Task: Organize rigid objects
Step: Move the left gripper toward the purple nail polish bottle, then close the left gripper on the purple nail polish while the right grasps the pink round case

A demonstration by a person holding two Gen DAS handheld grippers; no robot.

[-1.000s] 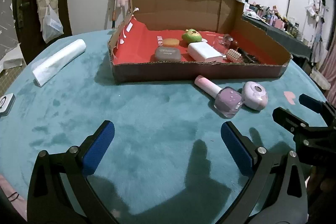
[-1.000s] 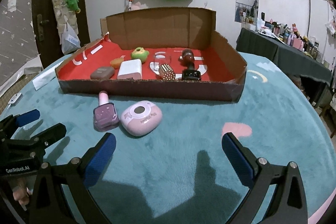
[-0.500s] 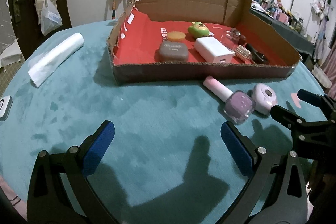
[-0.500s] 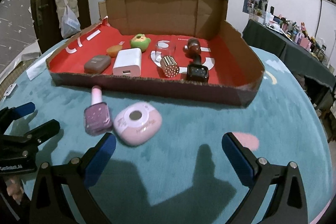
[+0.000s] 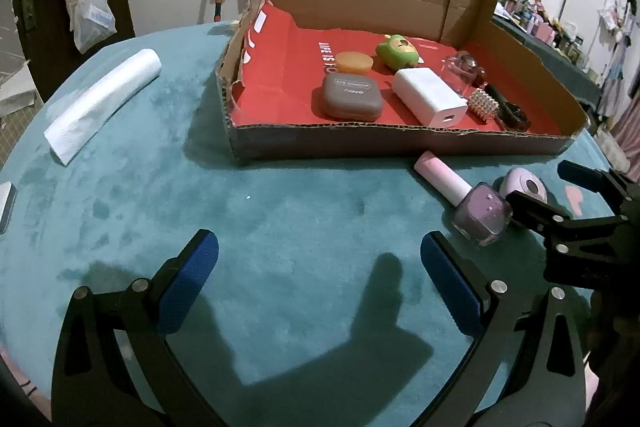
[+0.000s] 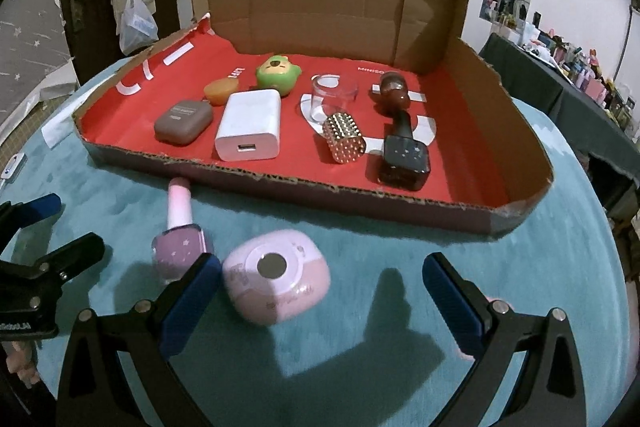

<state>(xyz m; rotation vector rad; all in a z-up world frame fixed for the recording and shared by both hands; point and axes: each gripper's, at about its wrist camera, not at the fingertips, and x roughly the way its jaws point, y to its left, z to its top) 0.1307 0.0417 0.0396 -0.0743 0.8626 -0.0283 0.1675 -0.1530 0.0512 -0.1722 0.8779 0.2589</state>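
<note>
A round bench [image 5: 120, 211] with teal plush covering carries a red-lined cardboard tray [image 6: 400, 203] at 12 o'clock. The lilac nail polish bottle [image 6: 180, 247] and pink compact [image 6: 276, 277] lie on the plush before it. Both the left gripper [image 5: 320, 267] and right gripper [image 6: 322, 283] have fingers spread wide, empty; a white-walled, cluttered room lies behind

We see dim indoor light from above and behind, throwing dark finger shadows onto the round teal plush desk [image 5: 280, 211] (fisheye bends edges; corners black), focus mostly sharp.
</note>
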